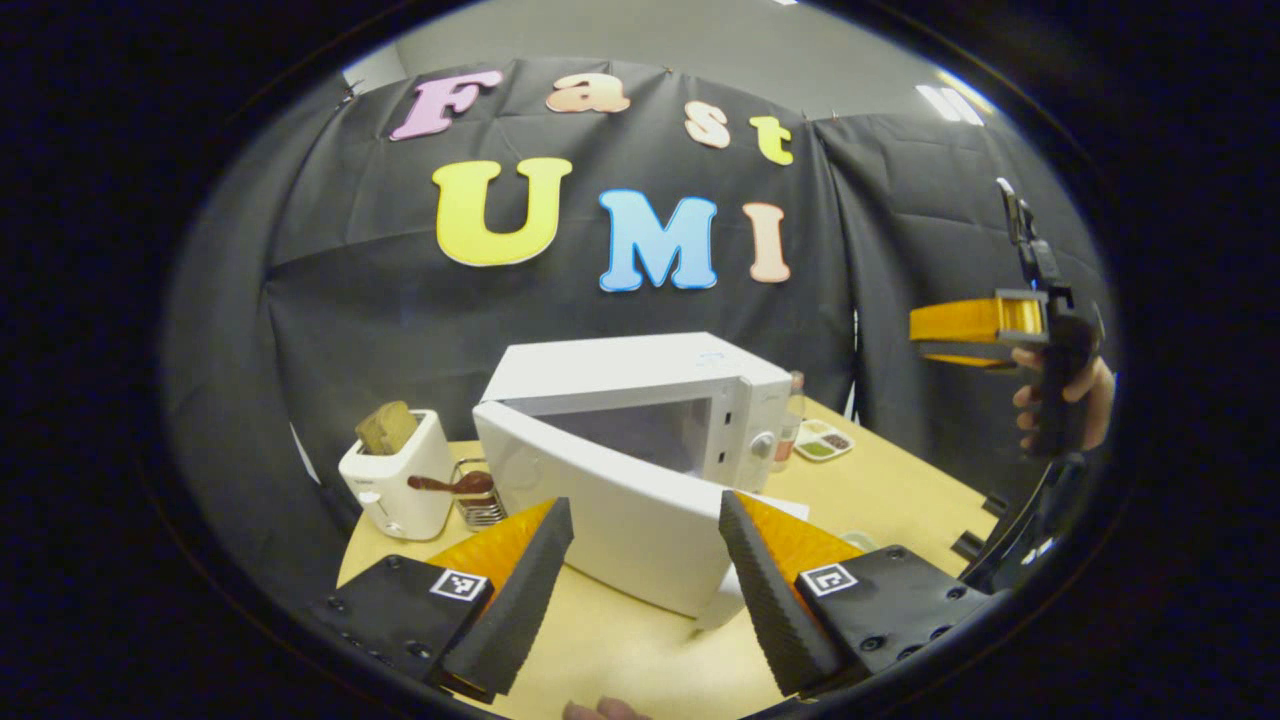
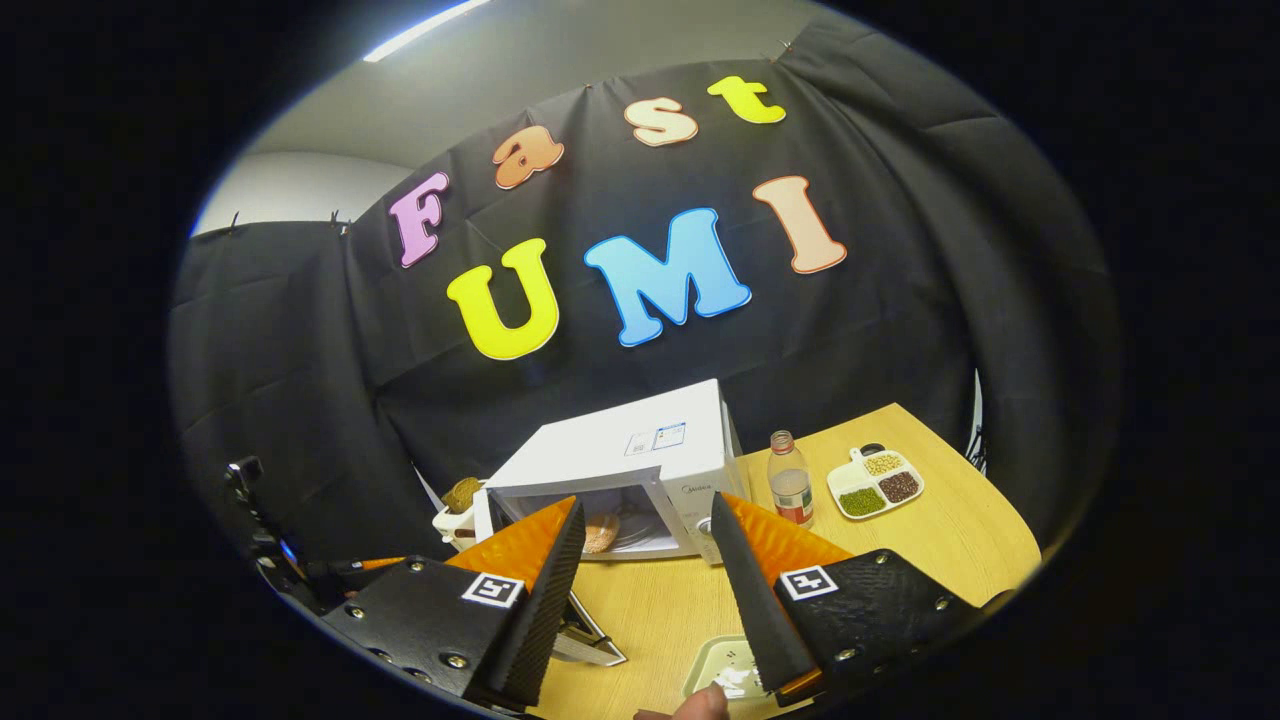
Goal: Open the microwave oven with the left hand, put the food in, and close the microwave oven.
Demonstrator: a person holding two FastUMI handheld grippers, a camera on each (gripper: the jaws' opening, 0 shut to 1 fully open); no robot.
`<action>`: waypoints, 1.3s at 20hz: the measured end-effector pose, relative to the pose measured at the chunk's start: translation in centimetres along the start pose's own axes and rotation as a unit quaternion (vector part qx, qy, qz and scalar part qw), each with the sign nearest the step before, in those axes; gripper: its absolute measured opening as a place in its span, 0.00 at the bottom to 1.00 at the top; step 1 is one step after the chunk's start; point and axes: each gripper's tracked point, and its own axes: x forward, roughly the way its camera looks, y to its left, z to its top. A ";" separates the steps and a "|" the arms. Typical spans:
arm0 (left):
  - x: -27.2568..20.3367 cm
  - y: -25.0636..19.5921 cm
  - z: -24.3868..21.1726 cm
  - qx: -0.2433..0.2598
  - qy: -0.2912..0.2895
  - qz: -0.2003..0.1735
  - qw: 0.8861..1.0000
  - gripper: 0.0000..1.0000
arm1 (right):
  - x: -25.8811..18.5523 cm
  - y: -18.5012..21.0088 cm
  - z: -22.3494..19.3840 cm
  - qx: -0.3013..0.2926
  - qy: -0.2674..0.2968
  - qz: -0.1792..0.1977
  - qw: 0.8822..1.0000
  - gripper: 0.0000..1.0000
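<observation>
Here the microwave oven [image 1: 640, 400] stood toward the back of the desk [image 1: 880, 490], a white box with a knob panel on its right face. Its door [image 1: 610, 520] hung partly open, hinged at the left, and swung out toward the desk's near edge. Through the opening, in the right gripper view, a round brownish piece of food [image 2: 601, 532] lay inside the cavity.

A white toaster [image 1: 395, 485] with a slice of bread in its slot stood at the desk's back left corner, just beside the microwave oven, with a small wire rack [image 1: 478, 500] and a dark spoon between them. Right of the oven stood a bottle [image 2: 791, 485], and beyond it, toward the desk's right edge, a divided dish [image 2: 875, 482] of beans. The near middle of the desk was bare wood; a small pale tray [image 2: 725, 668] sat at its near edge.

The left gripper [image 1: 640, 570] hovered just in front of the door, its fingers spread wide and grasping nothing. The right gripper [image 2: 645, 575] was likewise released and empty, held back from the oven, pointing at the cavity. In the left gripper view it showed high at the right, well above the desk, gripped by a hand [image 1: 1065, 400].
</observation>
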 end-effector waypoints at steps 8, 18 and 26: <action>2.6 -0.9 -2.4 0.019 0.008 -0.019 1.000 0.95 | -2.2 1.2 2.2 -0.044 -0.009 -0.022 0.999 0.78; 7.5 -3.6 -1.1 0.004 0.004 -0.057 0.998 0.94 | -3.3 0.1 3.8 -0.019 -0.025 -0.046 0.998 0.78; 15.2 -6.0 0.7 0.017 0.004 -0.085 0.996 0.94 | -3.3 -3.1 5.1 -0.023 -0.030 -0.094 0.995 0.78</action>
